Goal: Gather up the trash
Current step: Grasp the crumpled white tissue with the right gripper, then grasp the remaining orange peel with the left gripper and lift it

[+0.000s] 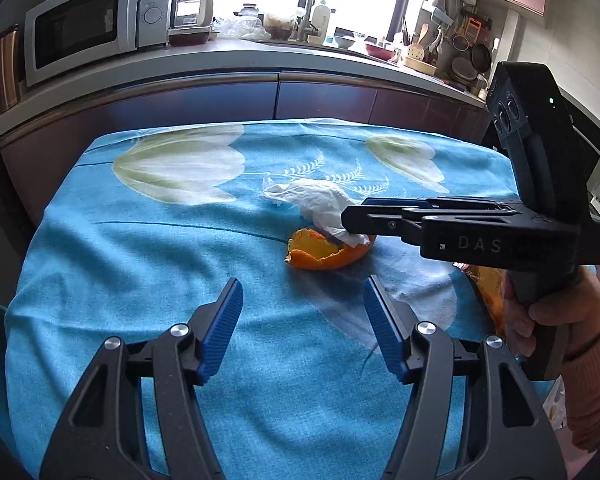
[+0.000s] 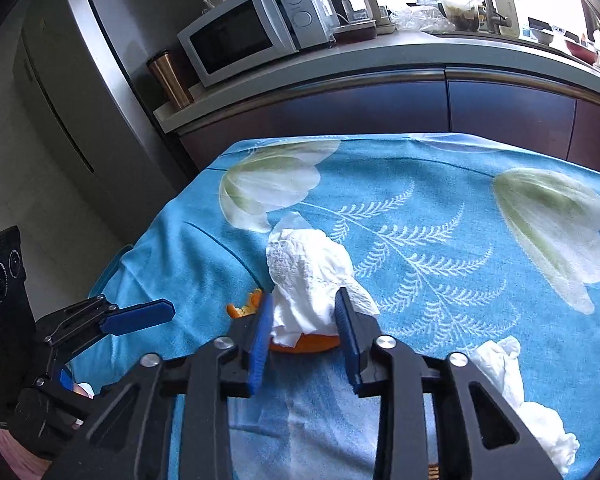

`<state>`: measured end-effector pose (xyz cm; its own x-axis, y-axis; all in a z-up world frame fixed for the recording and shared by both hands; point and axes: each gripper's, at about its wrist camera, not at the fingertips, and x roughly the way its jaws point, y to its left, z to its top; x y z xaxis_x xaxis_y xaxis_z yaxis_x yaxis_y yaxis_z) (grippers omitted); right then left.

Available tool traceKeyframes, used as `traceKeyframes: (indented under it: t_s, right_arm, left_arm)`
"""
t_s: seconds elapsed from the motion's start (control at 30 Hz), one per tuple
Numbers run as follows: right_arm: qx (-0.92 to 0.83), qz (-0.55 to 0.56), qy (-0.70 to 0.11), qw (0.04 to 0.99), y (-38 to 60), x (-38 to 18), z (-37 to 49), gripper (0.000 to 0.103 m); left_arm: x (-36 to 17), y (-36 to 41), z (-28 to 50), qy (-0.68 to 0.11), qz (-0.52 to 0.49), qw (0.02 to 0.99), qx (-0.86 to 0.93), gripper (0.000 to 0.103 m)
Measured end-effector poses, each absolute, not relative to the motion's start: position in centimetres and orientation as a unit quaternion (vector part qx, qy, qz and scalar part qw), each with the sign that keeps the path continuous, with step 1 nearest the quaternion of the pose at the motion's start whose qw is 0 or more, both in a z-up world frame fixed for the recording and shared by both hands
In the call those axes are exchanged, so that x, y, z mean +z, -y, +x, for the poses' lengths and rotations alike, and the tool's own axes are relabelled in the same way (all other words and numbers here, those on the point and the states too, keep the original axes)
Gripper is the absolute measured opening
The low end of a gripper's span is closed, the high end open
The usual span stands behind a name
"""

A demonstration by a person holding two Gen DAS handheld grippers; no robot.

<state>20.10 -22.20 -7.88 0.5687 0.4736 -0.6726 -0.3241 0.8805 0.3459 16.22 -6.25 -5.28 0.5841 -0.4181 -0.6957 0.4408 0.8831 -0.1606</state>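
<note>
A crumpled white tissue lies on the blue flowered tablecloth, its end resting in an orange peel. My right gripper has its blue pads on both sides of the tissue, jaws partly closed around it, above the peel. In the left wrist view the right gripper comes in from the right at the tissue. My left gripper is open and empty, just short of the peel. A second crumpled tissue lies at the lower right.
Another orange peel lies behind the right gripper's handle. Beyond the table runs a kitchen counter with a microwave, a copper cup and dishes. A fridge stands at the left.
</note>
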Motion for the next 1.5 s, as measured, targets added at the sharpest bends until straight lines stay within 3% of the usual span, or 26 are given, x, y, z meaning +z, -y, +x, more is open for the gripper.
traceKeyframes:
  t_s: [0.07,0.17,0.93,1.13,1.23,1.27,1.5]
  right_arm:
    - [0.222,0.093,-0.405,0.882,22.3,-8.0,20.2,0.008]
    - [0.22,0.103,-0.395,0.886,23.0,-7.7,20.0,0.003]
    - [0.229,0.171,-0.328,0.9,27.2,-5.0,17.5,0.002]
    - [0.228,0.178,-0.33,0.899,27.4,-5.5,17.3,0.002]
    - [0.229,0.181,-0.328,0.899,27.5,-5.5,17.2,0.002]
    - [0.229,0.182,-0.328,0.898,27.4,-5.5,17.1,0.002]
    - [0.234,0.185,-0.325,0.897,27.1,-5.6,16.8,0.002]
  left_arm:
    - [-5.5,6.3,16.6,-0.391,0.014,0.888,-0.241,0.061]
    - [-5.6,6.4,17.1,-0.394,0.013,0.887,-0.242,0.061]
    - [-7.2,10.2,21.0,-0.428,0.029,0.864,-0.264,0.045]
    - [-6.6,10.1,19.8,-0.413,0.032,0.871,-0.264,0.026]
    - [-6.4,10.0,19.2,-0.409,0.03,0.873,-0.264,0.013]
    - [-6.4,10.0,19.0,-0.409,0.031,0.873,-0.264,0.003]
    - [-6.6,8.9,18.0,-0.408,0.018,0.873,-0.267,0.003]
